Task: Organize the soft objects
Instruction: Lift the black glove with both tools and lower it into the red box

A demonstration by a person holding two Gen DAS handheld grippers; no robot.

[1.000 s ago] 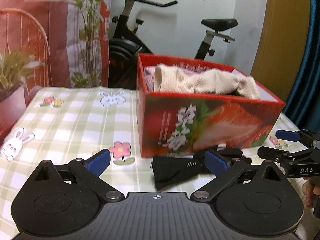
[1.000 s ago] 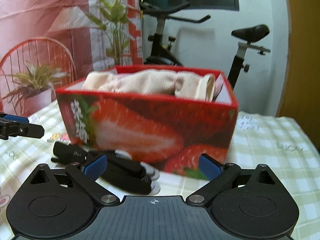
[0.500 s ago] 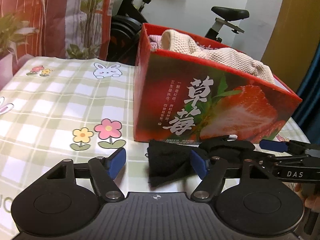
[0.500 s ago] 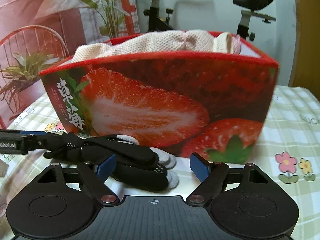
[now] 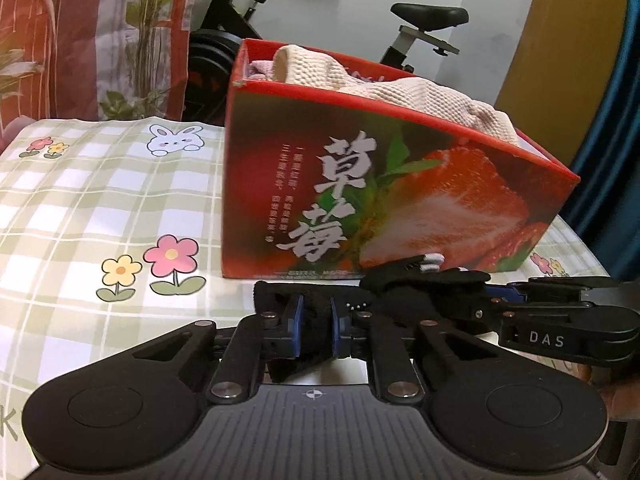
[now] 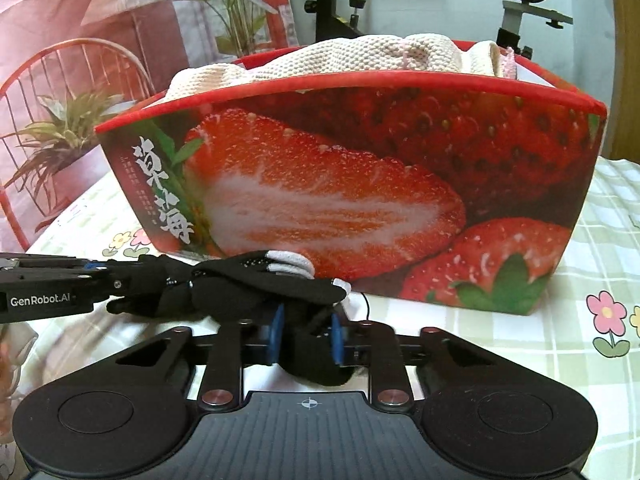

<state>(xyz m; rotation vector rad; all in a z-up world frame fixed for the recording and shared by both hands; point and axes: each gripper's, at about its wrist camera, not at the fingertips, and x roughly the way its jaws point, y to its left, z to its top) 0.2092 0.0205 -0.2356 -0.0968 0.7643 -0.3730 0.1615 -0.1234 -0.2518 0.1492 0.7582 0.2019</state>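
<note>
A pair of black gloves (image 5: 404,292) with pale grey fingertips lay crumpled on the checked tablecloth (image 5: 80,208), just in front of the strawberry box (image 5: 400,184). At their left end the left gripper (image 5: 314,326) was closing, its blue pads pressing the knitted cuff between them. At the right end, the right gripper (image 6: 307,334) was closing too, pinching black fabric, probably the fingers' end of the same gloves, though the folds hid which part. The red box behind them held cream knitted cloth (image 6: 360,58) heaped above its rim, with a bit of pink beside it. The box's wall bore large white Chinese characters; the grippers read "GenRobot.AI" and "DAS".
</note>
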